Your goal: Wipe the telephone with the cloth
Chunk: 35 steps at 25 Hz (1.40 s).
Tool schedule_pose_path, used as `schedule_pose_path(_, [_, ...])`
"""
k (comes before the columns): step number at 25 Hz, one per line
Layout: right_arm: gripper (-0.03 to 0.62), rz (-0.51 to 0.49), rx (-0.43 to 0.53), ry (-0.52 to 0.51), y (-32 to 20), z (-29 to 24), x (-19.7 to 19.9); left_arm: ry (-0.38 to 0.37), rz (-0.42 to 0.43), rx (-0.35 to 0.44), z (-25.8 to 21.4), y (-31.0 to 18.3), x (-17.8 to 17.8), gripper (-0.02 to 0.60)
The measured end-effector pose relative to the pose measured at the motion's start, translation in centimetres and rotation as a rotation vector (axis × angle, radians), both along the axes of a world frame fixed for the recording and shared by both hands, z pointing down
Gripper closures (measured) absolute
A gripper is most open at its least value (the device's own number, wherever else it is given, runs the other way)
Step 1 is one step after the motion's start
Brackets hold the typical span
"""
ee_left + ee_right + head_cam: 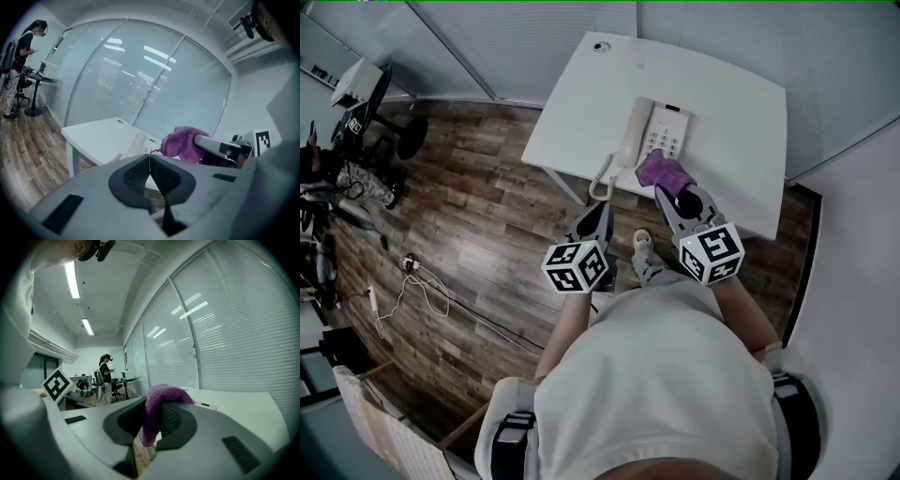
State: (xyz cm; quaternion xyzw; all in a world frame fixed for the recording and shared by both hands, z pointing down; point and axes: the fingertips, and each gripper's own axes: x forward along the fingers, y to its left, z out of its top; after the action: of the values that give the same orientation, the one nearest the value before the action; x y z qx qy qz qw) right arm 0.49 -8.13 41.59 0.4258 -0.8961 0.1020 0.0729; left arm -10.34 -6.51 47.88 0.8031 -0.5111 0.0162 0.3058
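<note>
Nearest: the wearer's white shirt (656, 375) fills the bottom of the head view and hides the arms down to the wrists.
Left gripper: the left gripper (605, 210) hangs over the wooden plank floor (469, 234), just short of the table edge. Its jaws are pressed together with nothing between them, and the pads (136, 174) meet along one thin seam.
Right gripper: the right gripper (677, 195) pinches a purple terry cloth (664, 172). In its own view a fold of the cloth stands up between the pads (172, 420) and hangs down past them.
Task's thing: the white corded desk telephone (664, 131) lies on the white table (731, 112), with its handset (633, 131) in the cradle on the left. Its coiled cord (602, 178) loops at the near table edge.
Cloth and phone: the cloth lies over the telephone's near edge. Whether it touches cannot be told.
Hidden: the cloth covers the near keypad corner. In the right gripper view the jaws and cloth block most of the telephone. In the left gripper view only the handset end shows above the jaws.
Cut off: the table legs are mostly out of sight.
Hard to make out: a small round thing (600, 46) sits at the table's far corner.
Background: a person (105, 376) stands at a desk, well apart.
</note>
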Motion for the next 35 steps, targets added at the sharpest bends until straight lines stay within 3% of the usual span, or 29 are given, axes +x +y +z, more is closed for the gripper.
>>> schedule_pose_path(18, [0.531,-0.014,0.022,0.013,-14.8,-0.9,1.3,0.008,-0.041,-0.002,-1.2,-11.3,0.4,0.56])
schedule_pose_path(35, [0.531,-0.041,0.03,0.082,-22.6,2.0,1.0,0.011,-0.079,-0.021,0.3,-15.0,0.6,0.56])
